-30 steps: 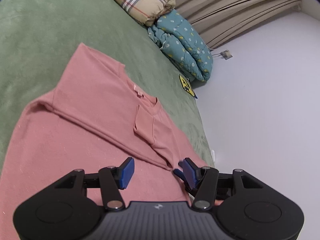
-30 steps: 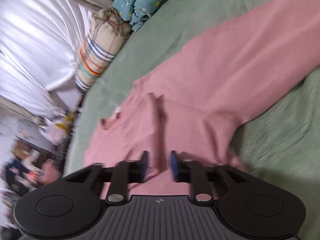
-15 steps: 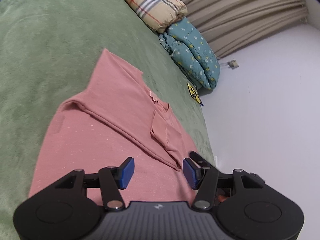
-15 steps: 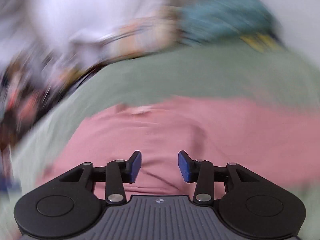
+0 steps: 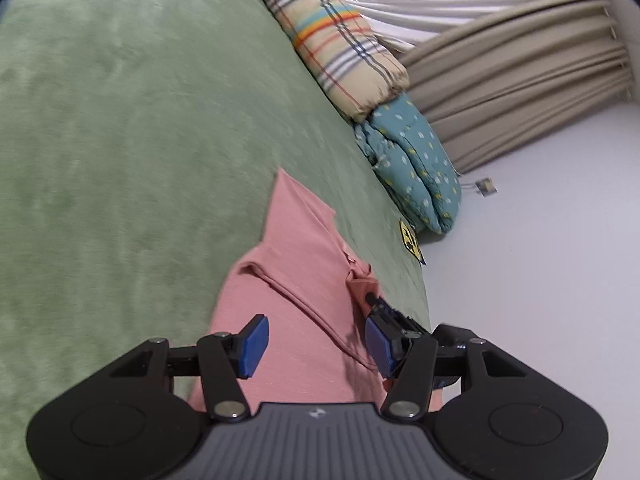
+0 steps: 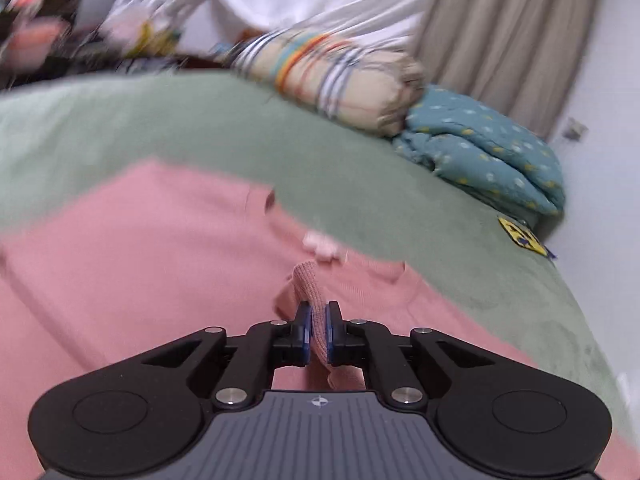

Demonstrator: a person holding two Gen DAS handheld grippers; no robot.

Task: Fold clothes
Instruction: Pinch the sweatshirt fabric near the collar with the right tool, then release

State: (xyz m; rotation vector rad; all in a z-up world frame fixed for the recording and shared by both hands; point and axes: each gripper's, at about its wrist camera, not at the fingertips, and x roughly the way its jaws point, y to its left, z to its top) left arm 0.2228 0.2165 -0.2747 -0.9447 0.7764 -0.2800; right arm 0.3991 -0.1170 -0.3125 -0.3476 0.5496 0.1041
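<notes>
A pink shirt [image 5: 304, 280] lies spread on a green blanket [image 5: 120, 160], one sleeve folded across its body. My left gripper [image 5: 316, 344] hovers over the shirt's lower part, open about half wide, with nothing pinched between its blue pads. In the right wrist view the shirt [image 6: 140, 260] fills the foreground. My right gripper [image 6: 316, 332] has its jaws closing tight on a ribbed pink edge [image 6: 308, 284] near the collar, and the fabric is pressed between the pads. A tip of the right gripper [image 5: 376, 304] shows just behind the left gripper's right finger.
A plaid folded quilt [image 5: 340, 52] and a teal dotted quilt [image 5: 412, 168] lie along the blanket's far edge. A yellow tag [image 5: 410, 238] marks the blanket's corner. Beige curtains [image 5: 500, 92] and a pale wall [image 5: 540, 280] lie to the right.
The right gripper rolled upright, swung towards the collar, opened, then shut on the ribbed edge. The left gripper drew back along the shirt, so more blanket shows; its jaws kept the same width.
</notes>
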